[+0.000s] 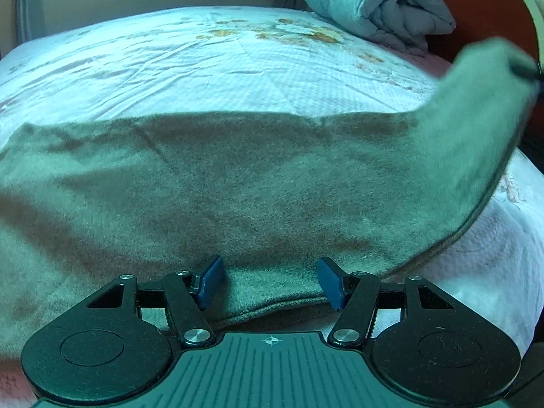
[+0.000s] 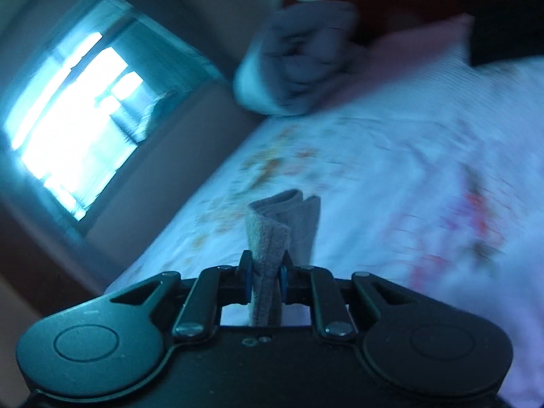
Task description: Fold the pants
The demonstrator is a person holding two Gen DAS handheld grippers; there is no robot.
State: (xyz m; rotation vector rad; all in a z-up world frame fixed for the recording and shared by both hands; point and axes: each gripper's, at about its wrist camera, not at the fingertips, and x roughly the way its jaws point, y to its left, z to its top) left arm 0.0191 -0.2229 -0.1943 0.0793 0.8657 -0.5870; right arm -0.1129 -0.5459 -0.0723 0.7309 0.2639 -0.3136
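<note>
Grey fleece pants (image 1: 238, 183) lie spread across the bed in the left wrist view, their right end lifted off the sheet toward the upper right. My left gripper (image 1: 270, 280) stands open over the near hem, its blue pads (image 1: 211, 280) on either side of the cloth without pressing it. In the right wrist view my right gripper (image 2: 266, 278) is shut on a bunched fold of the grey pants (image 2: 282, 224), which sticks up between the pads above the bed.
The bed sheet (image 1: 170, 68) is white with a floral print. A rolled grey duvet (image 1: 377, 3) lies at the head of the bed beside a red-brown headboard (image 1: 486, 13). A bright window (image 2: 74, 115) is in the wall beyond the bed's far side.
</note>
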